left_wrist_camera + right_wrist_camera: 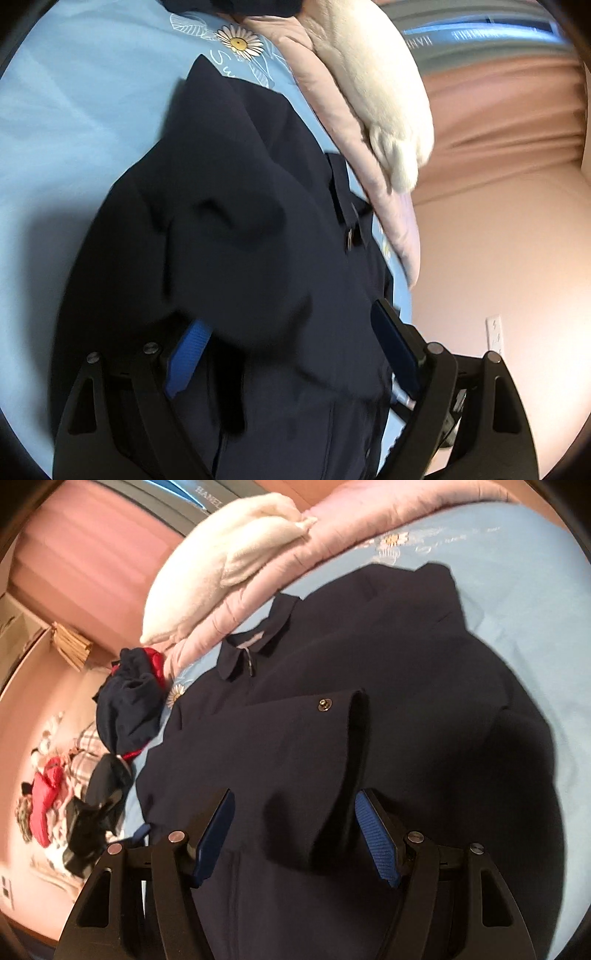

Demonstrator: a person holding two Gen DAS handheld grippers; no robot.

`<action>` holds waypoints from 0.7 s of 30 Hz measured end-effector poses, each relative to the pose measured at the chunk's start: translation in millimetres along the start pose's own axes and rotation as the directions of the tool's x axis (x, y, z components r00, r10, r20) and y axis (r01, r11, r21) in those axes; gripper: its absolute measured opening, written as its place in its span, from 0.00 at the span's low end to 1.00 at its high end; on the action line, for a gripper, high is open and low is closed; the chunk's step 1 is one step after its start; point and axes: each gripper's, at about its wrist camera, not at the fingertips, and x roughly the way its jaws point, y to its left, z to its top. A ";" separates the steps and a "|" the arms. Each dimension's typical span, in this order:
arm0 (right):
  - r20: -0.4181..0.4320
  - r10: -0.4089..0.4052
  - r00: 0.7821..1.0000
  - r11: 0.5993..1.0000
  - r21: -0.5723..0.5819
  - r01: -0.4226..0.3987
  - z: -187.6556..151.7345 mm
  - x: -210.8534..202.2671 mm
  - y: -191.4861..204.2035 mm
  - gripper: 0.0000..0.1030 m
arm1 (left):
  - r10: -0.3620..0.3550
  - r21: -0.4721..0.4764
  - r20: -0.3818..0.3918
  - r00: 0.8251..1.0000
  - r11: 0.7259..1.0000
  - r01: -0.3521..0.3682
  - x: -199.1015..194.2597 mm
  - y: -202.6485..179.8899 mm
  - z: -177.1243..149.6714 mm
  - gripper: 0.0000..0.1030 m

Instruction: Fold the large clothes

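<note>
- The left gripper [291,354] stands with its jaws wide apart over the dark navy jacket [229,229]. A bunched fold of the cloth lies between the blue pads [188,354], covering part of one, but they do not pinch it.
- The right gripper [295,834] is also open, its blue pads [376,842] apart on either side of a sleeve [310,775] folded across the jacket's front. Neither pad presses on the cloth.
- The jacket lies spread on a light blue bedsheet [517,572], front up, zip closed. A metal snap button [325,704] shows on the folded sleeve's cuff.
- The collar [258,642] lies flat at the jacket's far end, just beside a pink quilt [332,542].
- A daisy print [239,41] marks the sheet beyond the jacket in the left view.
- A cream fleecy blanket [229,557] rests on top of the pink quilt.
- A heap of dark blue and red clothes [133,698] lies at the sheet's edge, near the collar.
- Farther off, more clothes [48,794], red among them, lie scattered on the floor, blurred.
- Pink curtains [88,550] hang at the back.
</note>
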 end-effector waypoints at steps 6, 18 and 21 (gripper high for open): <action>0.053 -0.076 0.996 0.988 -0.130 0.082 23.7 -1.5 20.9 0.04 | 0.064 -0.020 0.163 0.985 0.998 -0.062 -0.5 6.0 23.2 0.22; -0.027 -0.242 0.970 0.952 -0.200 0.232 6.6 26.7 12.0 0.04 | 0.183 0.036 0.078 0.980 0.982 -0.186 5.7 19.5 11.5 0.33; 0.005 -0.295 0.956 0.928 -0.238 0.287 4.0 11.1 18.6 0.07 | 0.250 0.088 0.054 0.967 0.963 -0.254 -7.1 11.4 13.3 0.49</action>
